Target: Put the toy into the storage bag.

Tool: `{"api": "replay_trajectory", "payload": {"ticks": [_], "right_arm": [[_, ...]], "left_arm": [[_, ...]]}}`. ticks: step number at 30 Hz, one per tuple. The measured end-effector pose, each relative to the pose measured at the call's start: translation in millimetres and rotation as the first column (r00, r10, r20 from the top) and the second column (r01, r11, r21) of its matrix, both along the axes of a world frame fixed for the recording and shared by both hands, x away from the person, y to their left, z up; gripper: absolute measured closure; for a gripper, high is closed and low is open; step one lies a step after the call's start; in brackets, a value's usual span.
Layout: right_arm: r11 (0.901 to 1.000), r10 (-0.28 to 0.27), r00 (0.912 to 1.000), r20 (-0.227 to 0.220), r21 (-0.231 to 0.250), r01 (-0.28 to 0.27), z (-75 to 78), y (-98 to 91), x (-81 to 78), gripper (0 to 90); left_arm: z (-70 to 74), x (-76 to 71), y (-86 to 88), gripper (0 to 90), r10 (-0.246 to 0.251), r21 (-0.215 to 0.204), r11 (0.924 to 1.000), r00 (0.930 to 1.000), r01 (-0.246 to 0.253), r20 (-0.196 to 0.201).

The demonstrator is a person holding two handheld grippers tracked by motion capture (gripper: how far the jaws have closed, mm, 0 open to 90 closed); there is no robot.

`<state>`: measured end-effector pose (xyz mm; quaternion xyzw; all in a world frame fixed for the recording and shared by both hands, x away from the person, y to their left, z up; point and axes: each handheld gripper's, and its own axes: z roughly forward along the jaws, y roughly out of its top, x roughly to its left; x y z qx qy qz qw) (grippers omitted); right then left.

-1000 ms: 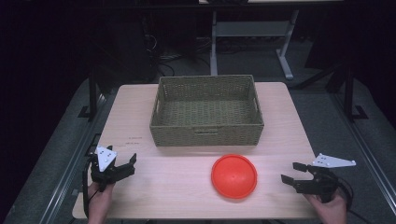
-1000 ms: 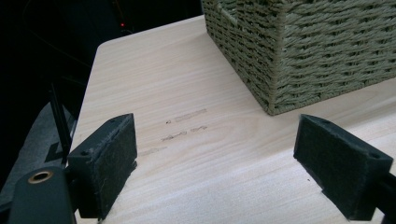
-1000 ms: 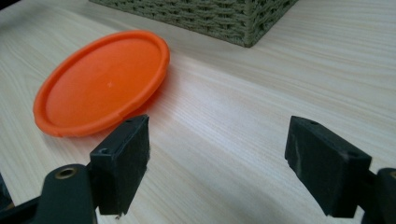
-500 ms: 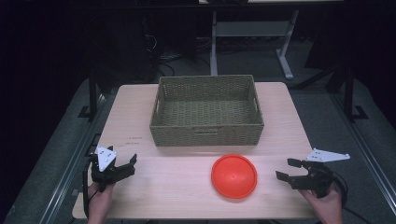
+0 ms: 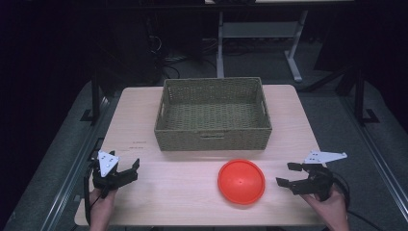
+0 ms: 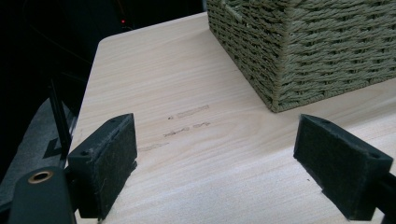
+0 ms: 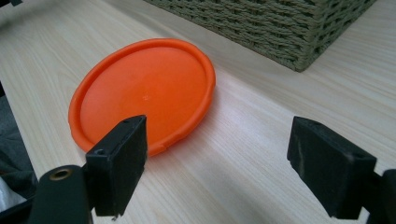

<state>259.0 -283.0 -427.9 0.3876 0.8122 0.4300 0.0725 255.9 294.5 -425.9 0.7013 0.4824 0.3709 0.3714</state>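
Observation:
An orange round plate (image 5: 241, 181) lies flat on the wooden table (image 5: 183, 192), in front of a woven green basket (image 5: 213, 114). My right gripper (image 5: 289, 174) stands open just right of the plate, its jaws pointing at the plate's rim. Seen from the right gripper view, the plate (image 7: 144, 88) lies close ahead of the right gripper (image 7: 219, 163), nothing between the pads. My left gripper (image 5: 129, 172) is open near the table's front left, empty. The left gripper (image 6: 215, 163) faces the basket's front left corner (image 6: 299, 51) in its own view.
The basket looks empty and sits mid-table toward the back. Faint marks (image 6: 189, 119) show on the wood left of it. Dark floor, cables and a metal stand (image 5: 260, 33) lie beyond the table's far edge. Bare wood stretches between both grippers.
My right gripper has slid left toward the plate's right edge. The left gripper, plate and basket have stayed put.

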Motion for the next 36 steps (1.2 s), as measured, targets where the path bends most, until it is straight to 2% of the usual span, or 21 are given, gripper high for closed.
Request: {"api": "replay_trajectory", "payload": {"ticks": [10, 13, 18, 23, 29, 36], "right_arm": [[0.9991, 0.041, 0.9984, -0.038, -0.011, -0.041, 9.6, 14.1, 9.1, 18.5], [0.9982, 0.058, 0.9977, -0.035, -0.015, -0.059, 15.2, 20.6, 12.8, 18.6], [0.9959, 0.073, 0.9962, -0.047, -0.050, -0.075, 18.1, 34.7, 21.3, 19.4], [0.9932, 0.083, 0.9916, -0.099, -0.073, -0.090, 13.0, 46.8, 32.2, 20.4], [0.9923, 0.081, 0.9875, -0.135, -0.083, -0.093, 5.8, 54.5, 41.3, 22.1], [0.9911, 0.087, 0.9850, -0.149, -0.087, -0.101, -3.8, 64.2, 47.8, 22.5]], "left_arm": [[0.1, 0.3, 2.3, 12.8, 0.011, -0.003, 0.9999, 0.9999, -0.011, 0.003], [0.2, 0.4, 2.4, 12.8, 0.011, -0.002, 0.9999, 0.9999, -0.011, 0.003], [-0.1, 0.2, 0.5, 12.8, 0.001, 0.005, 1.0000, 1.0000, -0.001, 0.006], [0.0, -0.3, -0.2, 12.8, -0.003, 0.005, 1.0000, 1.0000, 0.003, 0.010], [0.2, 0.1, 1.1, 12.8, -0.001, 0.008, 1.0000, 1.0000, 0.001, 0.006], [-0.1, -0.4, -1.2, 12.8, -0.008, 0.014, 0.9999, 0.9999, 0.008, 0.008]]}}
